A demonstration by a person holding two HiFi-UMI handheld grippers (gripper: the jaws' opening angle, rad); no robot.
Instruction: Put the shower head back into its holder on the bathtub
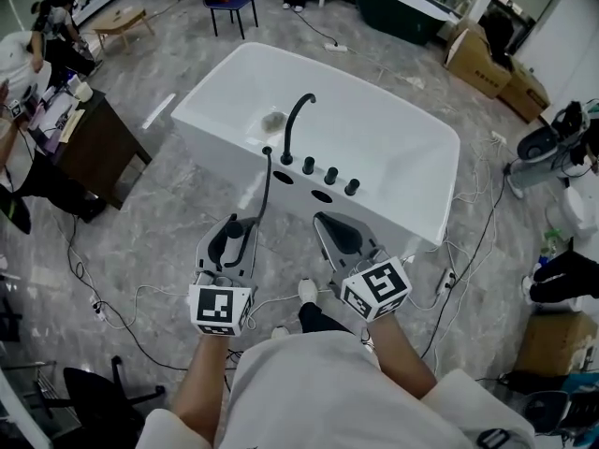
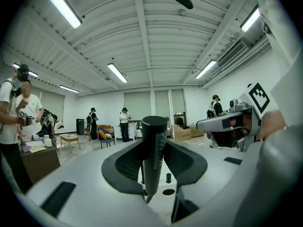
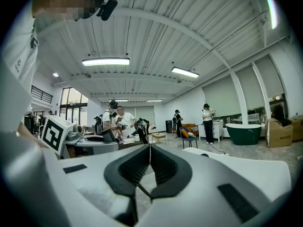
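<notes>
The black shower head (image 1: pixel 230 241) stands upright between the pads of my left gripper (image 1: pixel 229 236), which is shut on its handle (image 2: pixel 152 150). Its black hose (image 1: pixel 266 187) curves up to the rim of the white bathtub (image 1: pixel 412 221). On that near rim stand a black curved faucet (image 1: pixel 292 124), a row of black knobs (image 1: pixel 329 174) and two dark oval openings (image 1: pixel 321 195). Both grippers hang just short of the rim. My right gripper (image 1: pixel 339 234) is to the right of the left one, with its pads (image 3: pixel 150 148) closed together and nothing between them.
A dark desk (image 1: pixel 94 148) stands at the left, with people near it. Cables (image 1: pixel 122 316) trail over the grey floor around the tub. Cardboard boxes (image 1: pixel 487 64), a dark green tub (image 1: pixel 402 7) and a blue chair (image 1: pixel 229 3) lie beyond.
</notes>
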